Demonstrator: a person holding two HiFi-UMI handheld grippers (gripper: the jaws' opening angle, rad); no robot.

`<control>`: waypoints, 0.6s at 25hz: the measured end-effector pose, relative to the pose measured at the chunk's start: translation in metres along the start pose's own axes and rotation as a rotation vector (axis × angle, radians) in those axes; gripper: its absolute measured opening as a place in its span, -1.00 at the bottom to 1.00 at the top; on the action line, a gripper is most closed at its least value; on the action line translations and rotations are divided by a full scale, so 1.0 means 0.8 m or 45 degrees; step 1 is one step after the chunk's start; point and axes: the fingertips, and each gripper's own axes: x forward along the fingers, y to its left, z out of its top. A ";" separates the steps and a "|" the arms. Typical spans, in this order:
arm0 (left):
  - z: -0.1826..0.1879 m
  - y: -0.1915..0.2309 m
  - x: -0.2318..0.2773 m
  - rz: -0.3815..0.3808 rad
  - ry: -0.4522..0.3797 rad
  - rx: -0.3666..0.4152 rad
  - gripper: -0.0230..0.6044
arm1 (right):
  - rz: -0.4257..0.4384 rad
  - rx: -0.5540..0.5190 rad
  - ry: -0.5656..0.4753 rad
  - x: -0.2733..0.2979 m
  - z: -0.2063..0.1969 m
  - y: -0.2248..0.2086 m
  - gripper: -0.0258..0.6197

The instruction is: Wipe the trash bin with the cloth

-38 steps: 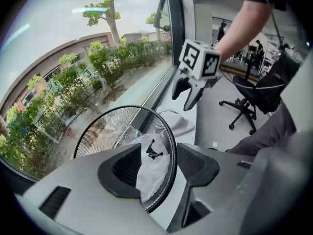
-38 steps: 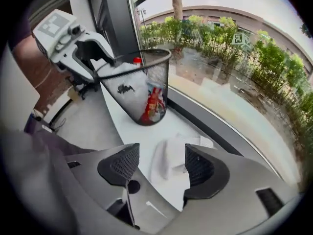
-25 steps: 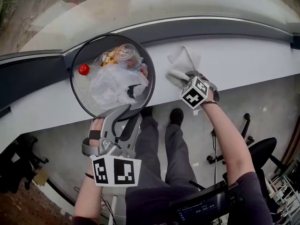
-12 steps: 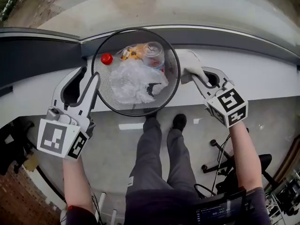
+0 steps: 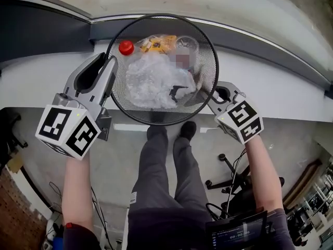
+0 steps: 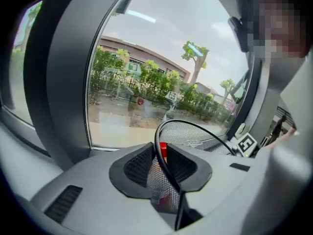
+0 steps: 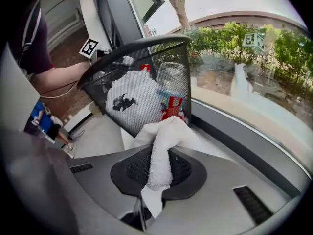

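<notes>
While the left gripper (image 6: pixel 164 170) is closing its jaws on the rim of the mesh trash bin (image 5: pixel 133 108), the right gripper (image 7: pixel 156 169) is clamped narrow on the white cloth (image 7: pixel 161 148), which is squished against the bin's outer wall at the desk's (image 5: pixel 291 95) near edge.

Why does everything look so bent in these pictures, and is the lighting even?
Head view: the wide lens bows the ledge around the trash bin; even daylight. Left gripper view: fisheye curves the window frame, corners go black. Right gripper view: same bending; the cloth is brightly lit.
</notes>
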 end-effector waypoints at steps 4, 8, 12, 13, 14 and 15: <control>-0.013 0.002 0.003 -0.016 -0.010 -0.300 -0.73 | 0.128 -0.035 0.028 0.007 -0.013 0.059 -0.78; -0.019 0.007 -0.016 0.078 0.003 -0.267 -0.73 | 0.273 -0.098 -0.016 -0.001 0.016 0.118 -0.78; -0.032 0.004 -0.025 0.023 0.054 -0.320 -0.73 | 0.250 -0.154 -0.023 -0.016 0.022 0.116 -0.78; -0.034 0.003 -0.024 -0.002 0.092 -0.287 -0.69 | 0.207 -0.113 -0.049 -0.023 0.025 0.100 -0.78; -0.034 0.003 -0.024 -0.024 0.128 -0.230 -0.63 | 0.159 -0.060 -0.084 -0.031 0.030 0.081 -0.78; -0.030 0.003 -0.024 -0.038 0.149 -0.157 -0.56 | 0.105 -0.014 -0.118 -0.040 0.037 0.061 -0.78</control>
